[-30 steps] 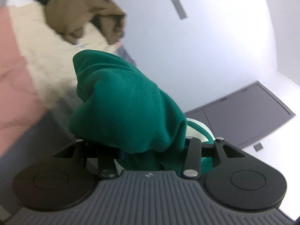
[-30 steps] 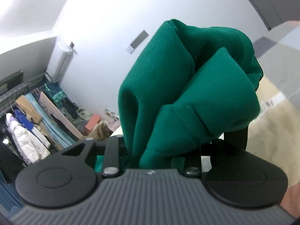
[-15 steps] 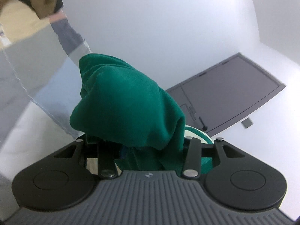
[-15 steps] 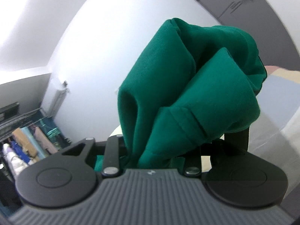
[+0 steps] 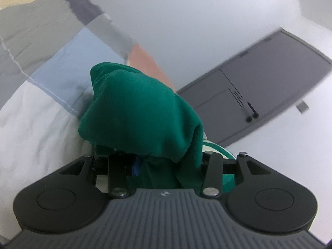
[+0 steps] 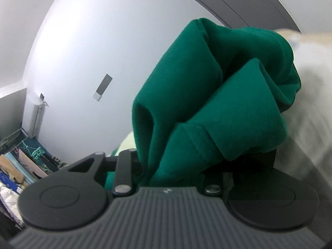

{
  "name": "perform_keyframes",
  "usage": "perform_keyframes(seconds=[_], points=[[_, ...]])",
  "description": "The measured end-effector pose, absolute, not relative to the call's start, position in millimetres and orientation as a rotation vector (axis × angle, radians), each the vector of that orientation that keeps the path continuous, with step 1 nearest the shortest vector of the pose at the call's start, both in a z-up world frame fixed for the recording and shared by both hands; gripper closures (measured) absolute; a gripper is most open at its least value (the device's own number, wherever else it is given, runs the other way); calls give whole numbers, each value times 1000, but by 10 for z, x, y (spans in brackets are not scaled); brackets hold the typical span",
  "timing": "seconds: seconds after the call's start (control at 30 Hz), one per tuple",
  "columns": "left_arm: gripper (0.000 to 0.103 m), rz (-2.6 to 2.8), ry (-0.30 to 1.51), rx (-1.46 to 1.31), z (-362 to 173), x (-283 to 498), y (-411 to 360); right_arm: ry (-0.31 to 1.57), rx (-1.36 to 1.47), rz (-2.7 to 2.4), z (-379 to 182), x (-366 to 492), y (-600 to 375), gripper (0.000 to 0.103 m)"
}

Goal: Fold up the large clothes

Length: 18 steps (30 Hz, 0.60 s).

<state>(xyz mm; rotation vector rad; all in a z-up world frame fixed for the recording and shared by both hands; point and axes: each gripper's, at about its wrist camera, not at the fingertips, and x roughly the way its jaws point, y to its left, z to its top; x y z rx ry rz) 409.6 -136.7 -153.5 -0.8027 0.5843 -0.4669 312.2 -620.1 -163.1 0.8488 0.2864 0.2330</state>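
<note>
Both tongs are clenched on the green garment. The left tongs hold a bunch of garment rising far-left over the patchwork bed. The right tongs grip folds bulging far-right; its long axis cannot be told.

garment: solid deep green
gripper body: black, dark grey ribbed top
bedding: colour blocks, grey, pale blue, white, pink, at 10 o'clock
door: grey, at 2 o'clock
wall: plain white

Green garment bunched across the forward path, patchwork bedding close beyond, open room rightward
</note>
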Motion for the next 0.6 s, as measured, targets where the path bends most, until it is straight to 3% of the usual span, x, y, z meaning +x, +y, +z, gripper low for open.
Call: perform_keyframes(seconds=[0.4, 0.47, 0.53, 0.6], points=[[49, -487, 610, -845, -1985, 4049, -1174, 365, 890, 182, -2149, 2817, -6284, 57], [39, -478, 644, -836, -1950, 4044, -1167, 376, 889, 161, -2108, 2803, -6280, 53], [19, -473, 681, -829, -1919, 3993, -1147, 393, 899, 128, -2017, 2814, -6229, 46], [15, -460, 705, -799, -1868, 3948, -1124, 411, 907, 95, -1997, 2726, -6214, 41]])
